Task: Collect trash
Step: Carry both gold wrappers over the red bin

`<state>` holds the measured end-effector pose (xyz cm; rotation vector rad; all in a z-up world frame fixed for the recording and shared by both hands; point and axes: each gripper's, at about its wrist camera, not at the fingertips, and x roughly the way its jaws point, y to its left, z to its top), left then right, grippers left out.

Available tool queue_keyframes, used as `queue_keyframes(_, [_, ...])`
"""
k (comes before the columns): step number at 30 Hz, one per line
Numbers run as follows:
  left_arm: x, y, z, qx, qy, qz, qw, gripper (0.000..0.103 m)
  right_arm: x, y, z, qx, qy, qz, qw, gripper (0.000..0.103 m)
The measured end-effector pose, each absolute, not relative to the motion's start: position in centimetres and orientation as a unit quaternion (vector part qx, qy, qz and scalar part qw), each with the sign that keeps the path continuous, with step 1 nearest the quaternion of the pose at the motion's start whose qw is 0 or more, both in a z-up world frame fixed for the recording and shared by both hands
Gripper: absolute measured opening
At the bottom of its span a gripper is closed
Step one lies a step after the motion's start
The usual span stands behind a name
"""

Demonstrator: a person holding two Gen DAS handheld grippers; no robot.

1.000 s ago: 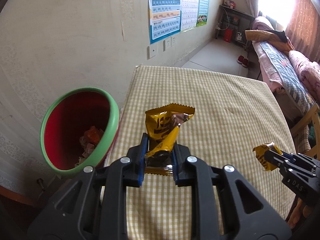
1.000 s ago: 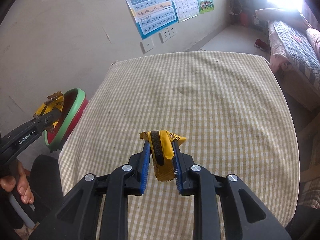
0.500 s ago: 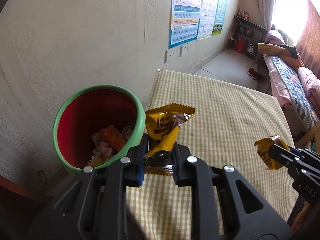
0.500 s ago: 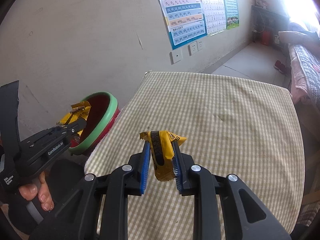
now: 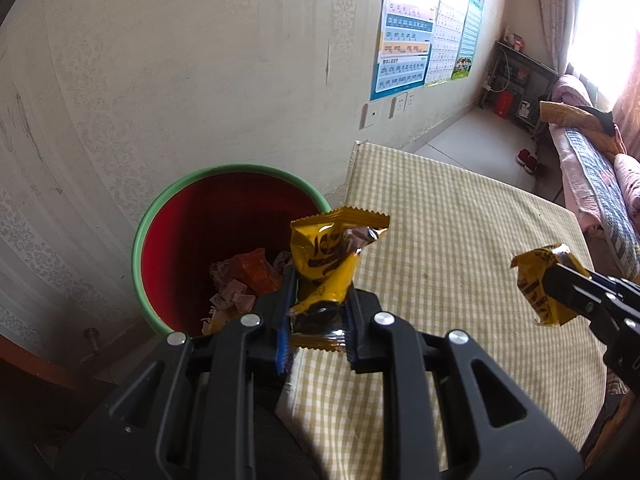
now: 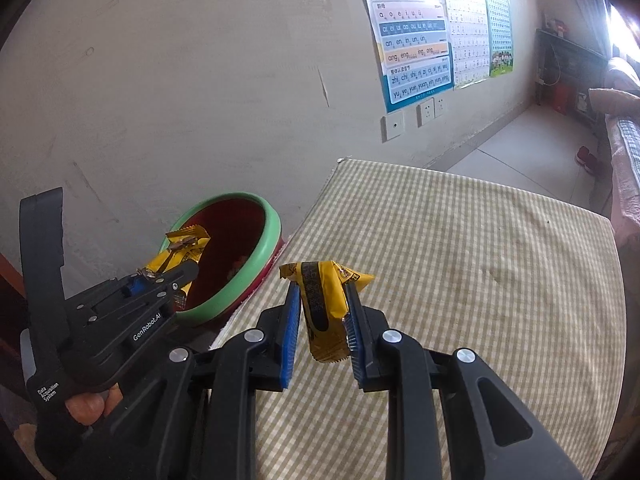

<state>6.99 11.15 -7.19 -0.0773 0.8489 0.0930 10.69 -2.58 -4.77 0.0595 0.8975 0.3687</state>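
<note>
Left wrist view, grip: left gripper has its fingers clamped on a crinkly yellow wrapper; wrapper sticks up above the tips, not loose

Left wrist view, bin: red trash bin with a green rim sits on the floor by the wall, right off the tabletop edge; it's already got stuff in it, an orange packet plus pinkish scraps; maybe a third full, hard to say

Left wrist view, other side: right gripper comes in from the right over the checkered cloth, pinching its own yellow wrapper

Right wrist view, grip: right gripper, fingers closed on a second wrapper, held upright over the tabletop near its edge

Right wrist view, bin: left gripper with its wrapper looks about at the bin rim, a hand on the handle

Step, my guess: carrying both to the bin, drop-off not done yet

Next move, guess: get the left one fully over the opening, then let go; right one needs to travel further across first; light foil might cling to the pads, so open wide
</note>
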Motion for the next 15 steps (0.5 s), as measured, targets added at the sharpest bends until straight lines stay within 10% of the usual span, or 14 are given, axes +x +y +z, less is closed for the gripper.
queue_keyframes(15, [7.3, 14.3, -7.9, -0.055, 0.415, 0.071, 0.905, 0.020, 12.4, 1.5, -5.5, 0.015, 0.440, 0.205, 0.874, 0.022])
